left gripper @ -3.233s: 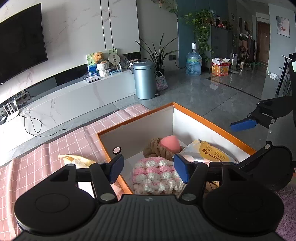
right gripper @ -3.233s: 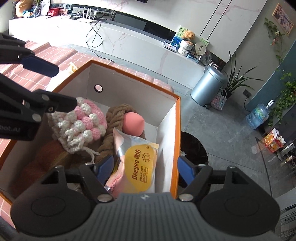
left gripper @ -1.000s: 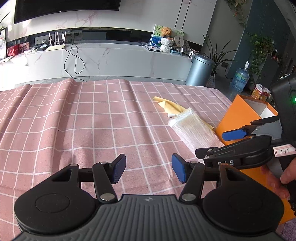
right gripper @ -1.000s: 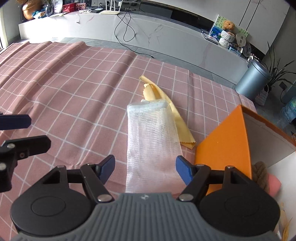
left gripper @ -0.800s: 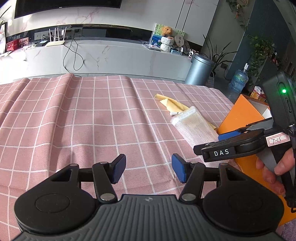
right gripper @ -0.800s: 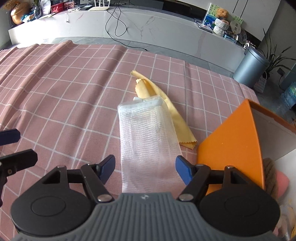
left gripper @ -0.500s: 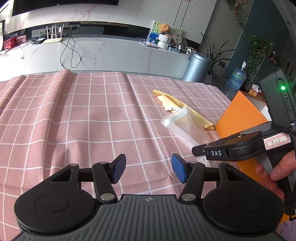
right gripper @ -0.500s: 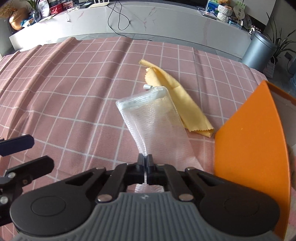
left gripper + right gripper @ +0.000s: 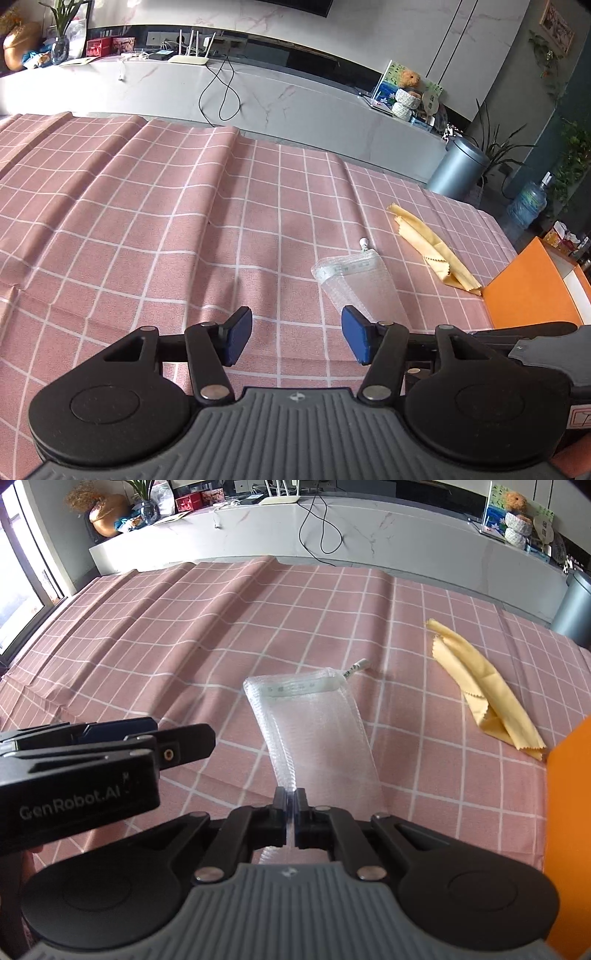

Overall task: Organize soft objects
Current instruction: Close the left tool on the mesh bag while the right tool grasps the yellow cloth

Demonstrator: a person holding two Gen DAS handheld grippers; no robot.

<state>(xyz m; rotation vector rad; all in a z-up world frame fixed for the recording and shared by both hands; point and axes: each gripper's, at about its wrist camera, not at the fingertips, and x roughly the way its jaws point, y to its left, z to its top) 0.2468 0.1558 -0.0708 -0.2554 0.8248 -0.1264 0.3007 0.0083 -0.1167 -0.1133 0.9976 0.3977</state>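
A white mesh pouch lies on the pink checked tablecloth. My right gripper is shut on its near edge. The pouch also shows in the left wrist view, just ahead of the right finger of my left gripper, which is open and empty above the cloth. A yellow cloth lies to the right of the pouch, next to the orange box; in the left wrist view the yellow cloth touches the corner of the orange box.
The left gripper's body sits at the left in the right wrist view. Behind the table stands a white TV bench and a grey bin. The tablecloth has ridged folds at its far left.
My right gripper closed on the mesh pouch's near edge and has pulled it left, away from the yellow cloth and the box. My left gripper stays open and has shifted left.
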